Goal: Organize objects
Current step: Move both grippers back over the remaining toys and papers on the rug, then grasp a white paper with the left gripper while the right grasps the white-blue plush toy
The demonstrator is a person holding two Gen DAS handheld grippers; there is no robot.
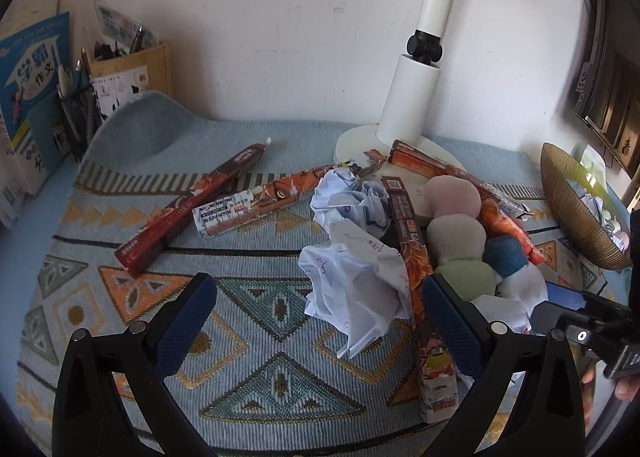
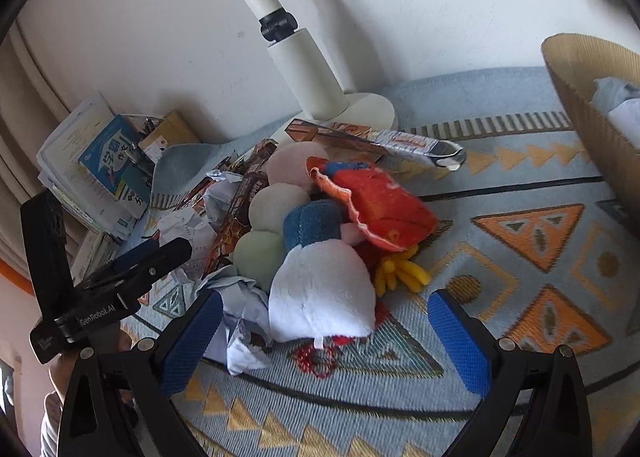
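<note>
1. Left gripper [image 1: 320, 315]: jaws spread wide, nothing between the blue pads, held low over the patterned cloth [image 1: 132, 297]. A crumpled white paper [image 1: 356, 281] with handwriting lies just ahead of it, toward 12 o'clock.
2. Right gripper [image 2: 326, 331]: jaws spread wide, grasping nothing. The white base of a plush toy [image 2: 320, 293] lies between and just beyond its fingers; contact cannot be told.
3. Plush toy, further detail: blue mid-section, red-orange cap [image 2: 376, 205] at its 1 o'clock, yellow tassels at its 3 o'clock.
4. Soft pastel balls [image 1: 456, 225], 3 seen (pink, beige, green), stacked in a row touching the plush toy on its 10 o'clock side.
5. Second crumpled paper [image 1: 352, 201], bluish, at 12 o'clock of the first and touching it.
6. Third crumpled paper [image 2: 244, 321], beside the right gripper's left finger.
7. Long printed cartons: a dark red one [image 1: 188, 213] at 10 o'clock of the paper pile; an orange and white one [image 1: 252, 209] just beside it; one [image 1: 416, 289] running along the left gripper's right finger; one [image 1: 424, 163] leaning on the lamp base.
8. White desk lamp [image 1: 412, 97]: round base on the cloth at 12 o'clock, against the wall.
9. Ribbed golden bowl [image 1: 576, 209]: at 3 o'clock in the left view, holding crumpled paper.
10. Mesh pen holder [image 1: 78, 117] and blue book [image 1: 32, 89]: at 10 o'clock, well apart from the pile.
11. A person's hand [image 2: 64, 373] shows at 8 o'clock in the right view, under the left gripper's body.
</note>
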